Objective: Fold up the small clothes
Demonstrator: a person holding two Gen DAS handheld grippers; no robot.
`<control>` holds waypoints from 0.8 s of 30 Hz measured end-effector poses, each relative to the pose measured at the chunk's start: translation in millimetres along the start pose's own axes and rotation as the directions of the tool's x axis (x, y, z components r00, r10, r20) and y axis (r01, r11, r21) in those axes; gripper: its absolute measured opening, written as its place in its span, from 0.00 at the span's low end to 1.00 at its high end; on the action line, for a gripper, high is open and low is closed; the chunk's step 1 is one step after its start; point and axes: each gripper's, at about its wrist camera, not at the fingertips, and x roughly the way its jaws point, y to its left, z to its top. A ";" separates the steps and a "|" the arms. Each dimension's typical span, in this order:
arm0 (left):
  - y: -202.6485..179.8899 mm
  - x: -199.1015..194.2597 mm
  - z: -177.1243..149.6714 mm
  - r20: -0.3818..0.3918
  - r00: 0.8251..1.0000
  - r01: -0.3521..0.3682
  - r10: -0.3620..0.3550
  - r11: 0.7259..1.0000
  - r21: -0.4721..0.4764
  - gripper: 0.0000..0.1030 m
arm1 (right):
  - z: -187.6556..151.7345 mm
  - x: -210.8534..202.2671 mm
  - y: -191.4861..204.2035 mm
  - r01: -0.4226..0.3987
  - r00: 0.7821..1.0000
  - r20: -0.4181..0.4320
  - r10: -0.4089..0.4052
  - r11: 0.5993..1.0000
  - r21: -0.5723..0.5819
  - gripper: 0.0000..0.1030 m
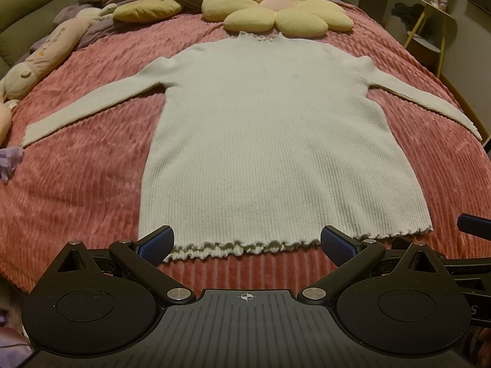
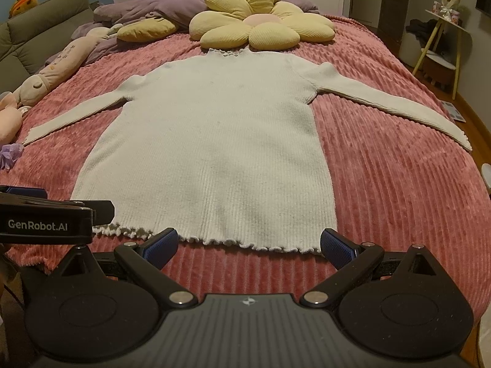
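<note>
The sweater (image 1: 260, 141) lies flat on the pink ribbed bedspread (image 1: 76, 190), straight ahead of both tools, with its body smoothed out and its two sleeves stretched to either side, so it looks ready for folding and no fold is made yet. Its frilled hem is the nearest edge and its neck is the far end, touching or nearly touching the yellow flower cushion (image 1: 276, 9) beyond it. This layout seems sensible: with the hem turned toward the tools, the two lower corners are the easiest parts to reach. The left tool (image 1: 247, 240) has its fingers wide apart and holds nothing; the hem runs between its blue pads (image 1: 159, 242), the left pad just beside the hem's left corner. The right tool (image 2: 250, 242) is also spread apart and empty, and its right pad sits just beside the hem's right corner, while the hem passes in front of the gap. Whether the pads already touch the cloth, I cannot tell. The two tools are close together, side by side; in the right wrist view the left tool appears at the left edge, over the other corner of the hem. I judge that they are placed so because each one is meant to take one side of the garment. The sleeves (image 2: 383, 104) lie well ahead and outward, so they would need a longer reach. A long plush toy (image 1: 40, 61) lies far to the left on the bed, apart from the sweater and not in the way.
</note>
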 end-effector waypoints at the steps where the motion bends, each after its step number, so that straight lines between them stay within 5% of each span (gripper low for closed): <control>1: 0.2 -0.2 0.4 -0.001 1.000 0.000 0.000 1.000 0.000 1.00 | 0.2 0.3 -0.5 0.000 1.000 -0.001 0.000 1.000 0.002 0.96; 24: 3.2 7.8 0.8 -0.020 1.000 0.017 -0.018 0.999 -0.031 1.00 | -0.1 1.4 -4.0 -0.033 0.999 0.038 0.032 0.999 0.007 0.96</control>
